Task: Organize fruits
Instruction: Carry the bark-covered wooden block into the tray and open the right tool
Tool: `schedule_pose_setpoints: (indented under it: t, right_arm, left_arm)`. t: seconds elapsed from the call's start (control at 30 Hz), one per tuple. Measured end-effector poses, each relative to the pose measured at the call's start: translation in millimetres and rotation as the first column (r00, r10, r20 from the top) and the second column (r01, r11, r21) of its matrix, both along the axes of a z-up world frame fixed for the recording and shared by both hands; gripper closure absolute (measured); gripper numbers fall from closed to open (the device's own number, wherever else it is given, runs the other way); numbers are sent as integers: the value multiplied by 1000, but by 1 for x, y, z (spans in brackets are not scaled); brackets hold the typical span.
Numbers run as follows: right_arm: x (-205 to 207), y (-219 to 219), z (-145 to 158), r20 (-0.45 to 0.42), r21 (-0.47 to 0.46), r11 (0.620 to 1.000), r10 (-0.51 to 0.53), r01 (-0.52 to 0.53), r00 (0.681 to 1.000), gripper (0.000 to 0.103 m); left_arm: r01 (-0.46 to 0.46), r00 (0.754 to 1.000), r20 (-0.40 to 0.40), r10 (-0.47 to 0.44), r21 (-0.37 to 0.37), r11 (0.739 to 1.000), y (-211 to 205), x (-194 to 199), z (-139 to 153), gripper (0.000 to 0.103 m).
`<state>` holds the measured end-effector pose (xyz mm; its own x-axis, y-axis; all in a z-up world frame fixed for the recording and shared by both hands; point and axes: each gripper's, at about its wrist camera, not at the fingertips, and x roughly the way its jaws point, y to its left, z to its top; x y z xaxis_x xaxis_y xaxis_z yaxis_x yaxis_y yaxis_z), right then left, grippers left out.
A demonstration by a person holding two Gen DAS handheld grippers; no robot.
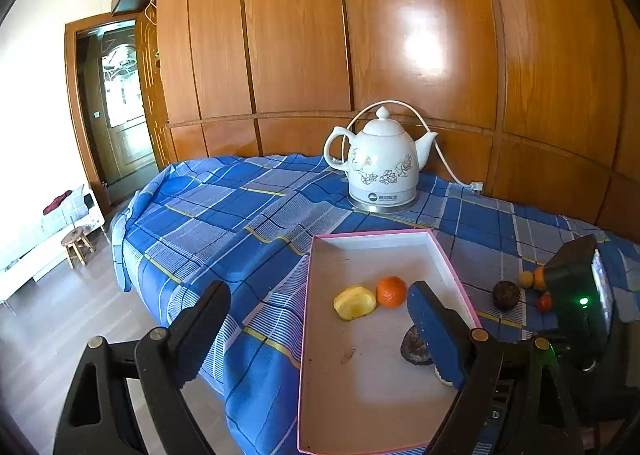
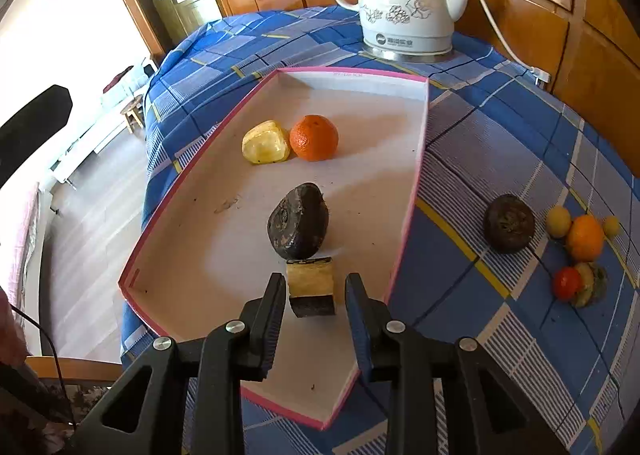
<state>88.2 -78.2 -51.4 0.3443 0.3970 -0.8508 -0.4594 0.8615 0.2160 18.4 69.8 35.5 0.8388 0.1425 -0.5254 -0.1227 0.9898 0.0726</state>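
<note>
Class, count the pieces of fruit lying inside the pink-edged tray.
4: a yellow piece beside the orange mid-tray, a dark fruit nearer, and a cut wedge just ahead of the right gripper. None seems hidden.

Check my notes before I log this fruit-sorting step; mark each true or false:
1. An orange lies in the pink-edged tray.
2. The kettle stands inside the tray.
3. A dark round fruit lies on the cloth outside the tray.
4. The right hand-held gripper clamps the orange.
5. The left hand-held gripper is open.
1. True: the orange lies in the tray, beside a yellow piece.
2. False: the kettle stands on the checked cloth behind the tray.
3. True: dark round fruit.
4. False: the right hand-held gripper stands apart around a small block.
5. True: left hand-held gripper.
</note>
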Motion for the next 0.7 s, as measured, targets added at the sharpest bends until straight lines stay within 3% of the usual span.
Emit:
schedule_pose_setpoints:
  t: [0.7]
  right_arm:
    - [-23,-47,30,102,4,994,-108,108,989,69]
  left_arm:
    - [76,996,-46,-74,26,997,-25,2,-9,11]
